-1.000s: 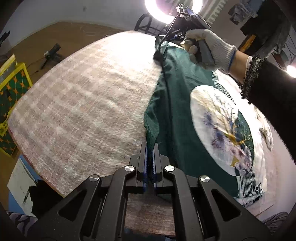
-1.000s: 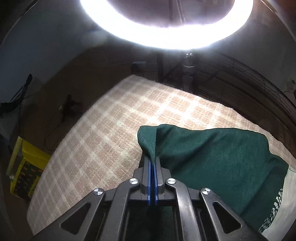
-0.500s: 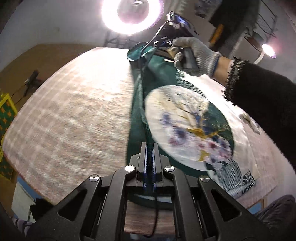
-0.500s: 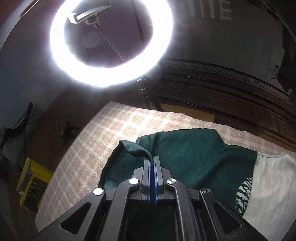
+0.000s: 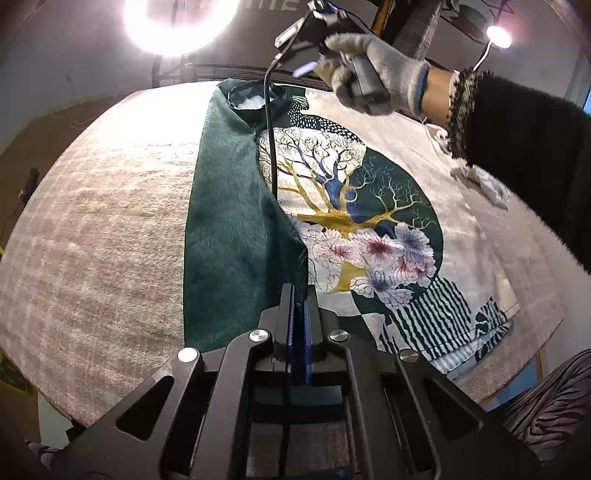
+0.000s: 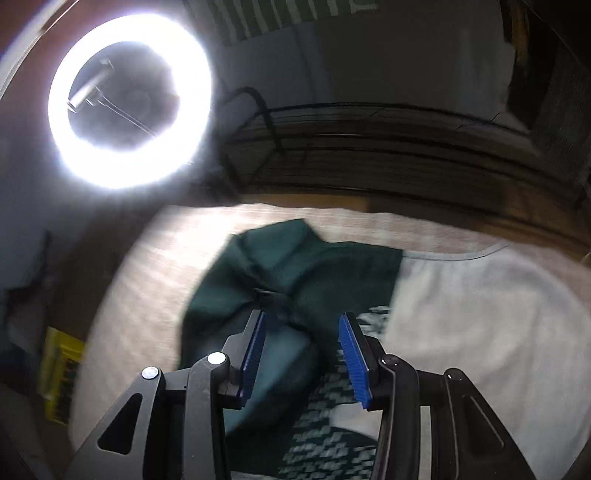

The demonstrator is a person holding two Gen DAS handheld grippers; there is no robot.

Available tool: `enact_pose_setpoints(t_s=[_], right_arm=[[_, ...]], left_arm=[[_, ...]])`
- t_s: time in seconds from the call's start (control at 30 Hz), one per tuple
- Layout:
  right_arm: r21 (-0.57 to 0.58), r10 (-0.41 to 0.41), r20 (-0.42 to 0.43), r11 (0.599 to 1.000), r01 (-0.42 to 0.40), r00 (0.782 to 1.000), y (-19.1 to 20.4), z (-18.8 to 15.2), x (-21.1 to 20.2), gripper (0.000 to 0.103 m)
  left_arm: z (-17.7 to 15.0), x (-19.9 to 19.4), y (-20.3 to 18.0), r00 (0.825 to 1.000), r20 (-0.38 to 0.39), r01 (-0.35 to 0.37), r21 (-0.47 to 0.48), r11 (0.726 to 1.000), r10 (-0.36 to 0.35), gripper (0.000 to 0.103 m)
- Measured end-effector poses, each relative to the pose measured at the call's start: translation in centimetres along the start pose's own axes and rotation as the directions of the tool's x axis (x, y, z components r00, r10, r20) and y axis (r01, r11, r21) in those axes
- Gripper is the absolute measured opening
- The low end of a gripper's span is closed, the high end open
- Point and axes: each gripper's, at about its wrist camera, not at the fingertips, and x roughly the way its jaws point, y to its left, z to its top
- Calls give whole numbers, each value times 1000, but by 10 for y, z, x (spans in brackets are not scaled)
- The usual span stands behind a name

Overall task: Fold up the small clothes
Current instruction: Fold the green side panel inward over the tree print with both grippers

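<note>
My left hand-held gripper (image 5: pixel 298 291) pinching folded edge of soft, limp dark-green tree-print garment (image 5: pixel 236 229); right hand-held gripper (image 6: pixel 301 332) agape, empty. Grab hem corners next.

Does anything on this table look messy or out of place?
A crumpled white cloth lies loose beside the shirt. The shirt's folded green flap bunches near the collar. Otherwise nothing stands out.

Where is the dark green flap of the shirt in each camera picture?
Left wrist view: the green flap lies folded left of the tree print, running from the collar down to the shut left gripper.
Right wrist view: the green flap sits at centre, just beyond the open right gripper.
Shared landmark: the ring light, upper left in both.
</note>
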Motion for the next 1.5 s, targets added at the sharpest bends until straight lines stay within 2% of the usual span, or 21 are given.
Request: enact_pose_setpoints(t_s=[0.1, 0.13, 0.17, 0.2, 0.23, 0.3, 0.33, 0.4, 0.43, 0.5, 0.6, 0.73, 0.83, 0.9, 1.0, 1.2, 1.4, 1.5], right_arm=[[48, 115, -56, 992, -113, 992, 10, 0, 16, 47], [76, 154, -79, 986, -148, 985, 13, 1, 26, 49], [101, 170, -100, 982, -160, 980, 17, 2, 37, 56], [113, 154, -111, 984, -142, 982, 21, 3, 46, 62], [116, 130, -115, 986, -116, 985, 25, 2, 53, 64], [125, 84, -124, 990, -68, 989, 30, 5, 66, 62], [136, 65, -130, 990, -47, 989, 30, 6, 73, 58], [133, 27, -144, 991, -8, 989, 30, 7, 82, 16], [124, 3, -155, 992, 16, 988, 29, 9, 86, 14], [91, -19, -140, 995, 32, 990, 26, 13, 81, 1], [5, -86, -72, 996, 87, 994, 23, 25, 61, 0], [-19, -108, -20, 994, 108, 994, 12, 43, 43, 0], [-43, -143, -18, 989, 142, 990, 6, 48, 40, 0], [-61, -159, -20, 986, 157, 987, 6, 50, 48, 0], [-84, -181, -28, 980, 178, 983, 0, 46, 53, 0], [-68, -219, -56, 974, 215, 974, -20, 33, 69, 0], [-43, -234, -46, 972, 233, 971, -39, 27, 61, 0], [-24, -267, -49, 964, 266, 962, -51, 21, 62, 0]], left_arm=[[0, 3, 2, 1000, -3, -12, 0, 1000, 12, 2], [0, 3, 5, 1000, -5, -14, -1, 1000, 14, 2], [0, 4, 5, 1000, -5, -17, 0, 1000, 17, 2], [0, 4, 6, 1000, -6, -22, 2, 1000, 22, 2], [-1, 5, 8, 1000, -9, -26, 2, 1000, 26, 2], [-2, 5, 11, 999, -14, -29, -1, 1000, 29, 2], [-2, 6, 13, 999, -17, -28, -3, 1000, 28, 2], [-3, 6, 16, 999, -22, -25, -7, 1000, 25, 2], [-3, 6, 17, 1000, -23, -21, -8, 1000, 20, 2], [-4, 4, 18, 1000, -21, -10, -5, 1000, 10, 2], [-4, -3, 11, 1000, -8, 13, 18, 1000, -13, 2], [-5, -4, -4, 999, -10, 49, 59, 997, -49, 2], [-4, -3, -13, 997, -18, 75, 75, 994, -74, 2], [-4, -2, -18, 998, -14, 64, 94, 994, -63, 2], [-6, 6, -23, 994, -51, 98, 108, 989, -93, 2], [-7, 15, -32, 990, -74, 131, 109, 985, -124, 2], [-11, 21, -42, 988, -92, 137, 141, 980, -125, 2], [-14, 21, -46, 986, -98, 147, 157, 977, -133, 2]])
